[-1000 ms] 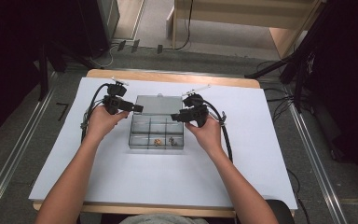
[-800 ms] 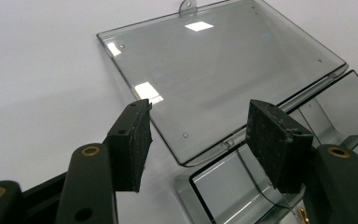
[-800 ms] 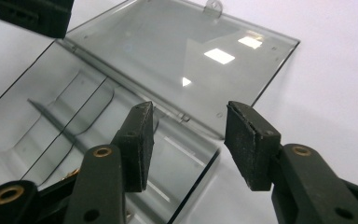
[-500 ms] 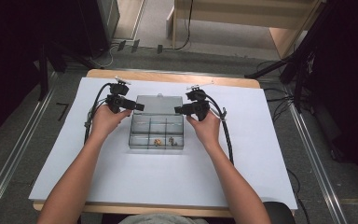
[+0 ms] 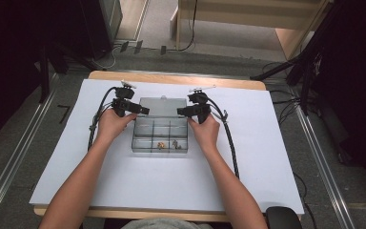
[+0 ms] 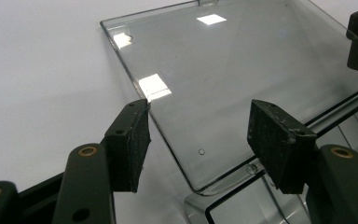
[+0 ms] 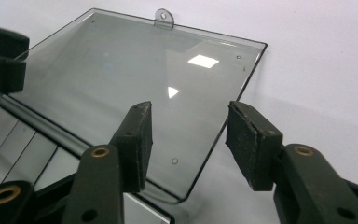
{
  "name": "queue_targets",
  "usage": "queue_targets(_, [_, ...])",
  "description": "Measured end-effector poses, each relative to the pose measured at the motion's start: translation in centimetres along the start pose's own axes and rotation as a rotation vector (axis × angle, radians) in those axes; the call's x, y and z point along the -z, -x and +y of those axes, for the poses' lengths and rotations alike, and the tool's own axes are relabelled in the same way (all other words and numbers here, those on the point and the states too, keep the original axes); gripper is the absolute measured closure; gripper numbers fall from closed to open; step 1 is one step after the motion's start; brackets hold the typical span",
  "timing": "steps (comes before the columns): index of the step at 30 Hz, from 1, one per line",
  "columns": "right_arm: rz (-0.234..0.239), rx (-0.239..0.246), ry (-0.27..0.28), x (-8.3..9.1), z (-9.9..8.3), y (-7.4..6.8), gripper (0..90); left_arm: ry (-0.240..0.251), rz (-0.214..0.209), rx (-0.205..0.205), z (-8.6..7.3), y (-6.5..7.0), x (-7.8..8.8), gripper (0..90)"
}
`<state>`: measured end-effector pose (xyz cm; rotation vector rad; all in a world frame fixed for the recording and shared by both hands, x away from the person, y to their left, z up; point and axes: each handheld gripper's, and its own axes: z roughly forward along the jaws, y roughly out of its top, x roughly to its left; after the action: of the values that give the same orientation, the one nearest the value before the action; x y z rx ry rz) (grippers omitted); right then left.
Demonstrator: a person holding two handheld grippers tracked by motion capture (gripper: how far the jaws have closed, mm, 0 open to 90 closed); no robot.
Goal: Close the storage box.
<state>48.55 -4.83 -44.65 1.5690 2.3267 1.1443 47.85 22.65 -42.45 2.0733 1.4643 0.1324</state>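
Between the jaws of the left gripper (image 6: 198, 147) there's just the near corner of the clear lid (image 6: 242, 79), which lies flat on the white sheet (image 6: 42, 70); the pads stand apart and aren't pressing on it, having just opened a bit more. Same story on the right gripper (image 7: 189, 140): jaws parted, just widened, straddling the lid's other edge without pinching it. From up high you can see both grippers sitting at the back corners of the clear organizer box (image 5: 160, 136), one either side, lid folded open behind it. A couple of small bits (image 5: 168, 144) sit in the front compartments. The box is in the middle of the desk (image 5: 171, 76), on that white sheet, with cables trailing back along both forearms.
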Motion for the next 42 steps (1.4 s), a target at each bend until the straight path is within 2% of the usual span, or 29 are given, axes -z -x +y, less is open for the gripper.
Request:
queue_targets(3, [0.004, -0.03, 0.012, -0.3, -0.1, 0.1, 47.3, 0.003, -0.002, 0.008, 0.0, -0.1, -0.1, 39.7])
queue_targets(7, [0.015, -0.059, 0.028, -0.8, -0.3, 0.1, 39.4, 0.008, -0.019, 0.029, 0.0, -0.4, -0.3, 38.3])
queue_targets(16, [0.02, -0.086, 0.035, -1.5, -0.4, -0.1, 30.3, 0.009, -0.043, 0.085, 0.0, -0.7, -0.8, 34.4])
queue_targets(19, [0.034, -0.114, 0.028, -1.6, -0.3, 0.0, 30.0, 0.005, -0.052, 0.105, 0.0, -0.8, -0.9, 33.4])
queue_targets(22, [0.04, -0.123, 0.021, -1.6, -0.3, 0.1, 29.7, 0.0, -0.068, 0.129, 0.0, -0.9, -1.0, 32.7])
queue_targets(25, [0.067, -0.155, 0.005, -1.7, -0.3, 0.4, 29.7, -0.007, -0.082, 0.143, 0.1, -1.1, -1.1, 32.8])
queue_targets(27, [0.092, -0.162, -0.004, -1.8, -0.3, 0.5, 29.6, -0.008, -0.081, 0.147, 0.1, -1.0, -1.1, 32.9])
queue_targets(30, [0.092, -0.165, -0.011, -1.8, -0.3, 0.4, 29.5, -0.013, -0.096, 0.163, 0.1, -1.1, -1.2, 33.3])
queue_targets(34, [0.092, -0.166, -0.02, -1.7, -0.1, 0.4, 30.3, -0.011, -0.091, 0.153, 0.1, -1.0, -1.1, 33.4])
queue_targets(42, [0.089, -0.144, -0.026, -0.7, 0.5, 0.4, 37.8, 0.032, -0.049, 0.105, 0.3, -0.5, -0.3, 39.3])
